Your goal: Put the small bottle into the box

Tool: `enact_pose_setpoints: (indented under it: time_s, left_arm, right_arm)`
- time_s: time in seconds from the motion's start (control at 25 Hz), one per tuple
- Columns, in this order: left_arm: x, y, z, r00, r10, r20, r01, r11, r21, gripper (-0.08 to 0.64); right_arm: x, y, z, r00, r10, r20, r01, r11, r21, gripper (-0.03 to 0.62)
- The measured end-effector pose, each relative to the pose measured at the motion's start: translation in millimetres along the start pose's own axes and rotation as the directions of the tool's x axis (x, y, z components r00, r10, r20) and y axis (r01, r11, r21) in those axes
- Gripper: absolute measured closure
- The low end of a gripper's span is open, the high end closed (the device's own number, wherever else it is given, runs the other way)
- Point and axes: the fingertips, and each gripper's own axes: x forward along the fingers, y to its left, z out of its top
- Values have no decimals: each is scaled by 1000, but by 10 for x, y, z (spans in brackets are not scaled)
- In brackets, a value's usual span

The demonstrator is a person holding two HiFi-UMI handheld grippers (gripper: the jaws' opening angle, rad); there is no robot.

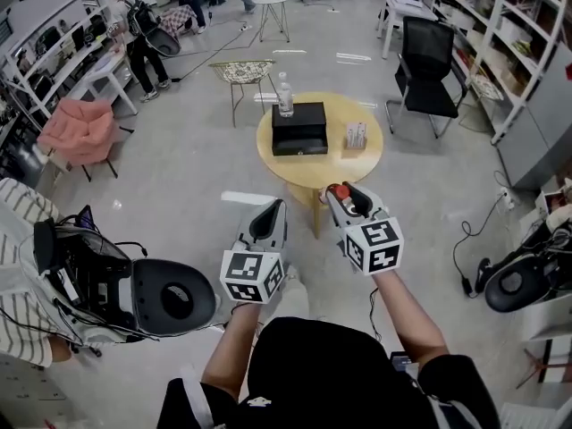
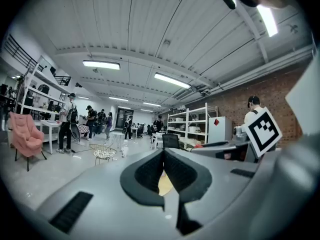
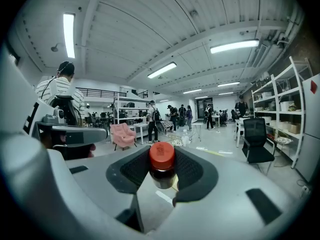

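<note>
The right tool point(image 3: 162, 173) is clamped on the small bottle point(image 3: 162, 161), its jaws pressing the dark body from both sides, with the red cap above them. The left tool point(image 2: 164, 156) is closed on nothing. Both are held at the near side of the round counter point(image 1: 368, 155). The black box point(image 1: 298, 128) sits on it, well apart from the bottle.

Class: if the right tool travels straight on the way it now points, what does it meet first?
Probably nothing near: the right tool, holding the small bottle, points roughly level, with the yellow table seemingly below its line. Depth is unclear.
</note>
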Motion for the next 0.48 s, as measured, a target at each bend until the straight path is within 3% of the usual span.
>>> enact_pose_setpoints:
  time_s: [0.48]
  left_arm:
    - [551,388,58,1000,-6,-17,6,999,-32,549]
  right_arm:
    - [583,-218,99,999,5,-31,-5,1000,-1,453]
